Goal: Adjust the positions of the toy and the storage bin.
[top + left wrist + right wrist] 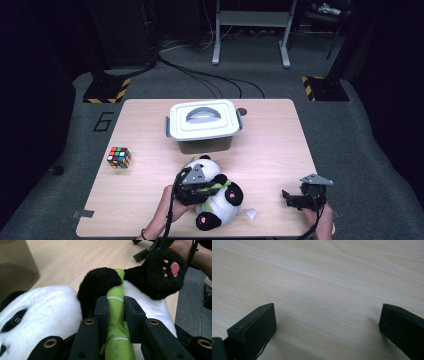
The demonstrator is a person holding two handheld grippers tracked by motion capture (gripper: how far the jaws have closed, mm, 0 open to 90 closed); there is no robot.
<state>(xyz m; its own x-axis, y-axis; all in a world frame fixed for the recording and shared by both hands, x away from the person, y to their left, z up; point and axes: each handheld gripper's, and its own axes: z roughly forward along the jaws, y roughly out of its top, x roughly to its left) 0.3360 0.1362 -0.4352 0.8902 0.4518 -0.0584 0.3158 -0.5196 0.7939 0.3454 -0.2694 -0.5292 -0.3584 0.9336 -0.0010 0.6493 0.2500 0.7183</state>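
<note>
While the person sat at the near edge of the table (150,120), the left gripper (192,186) lay across a plush panda (212,192) at the near middle of the tabletop, just this side of a lidded white storage box (202,120). In the left gripper view its two black jaws were clamped on the green bamboo stalk (115,307) sewn to the panda's front, the felt pinched narrow between the pads, with a black arm curled round the stalk above and a pink-padded foot (168,272) beyond it. The right gripper (295,200) rested on bare wood at the near right, well apart from the toy, its jaws spread wide with nothing between them.

The step in hand looked to me like taking hold of the panda, perhaps for the box. The hold was on a thin, soft stalk and not on the body, so a lift would hang the whole toy from that one piece of felt. I'd have raised it slowly and straight up, watching for swing or for the stalk slipping through the pads. The box lid was on, with its grey handle flat, so the idle right gripper seemed the natural one to deal with that. A colour cube (119,157) sat at the left, clear of any likely path.
</note>
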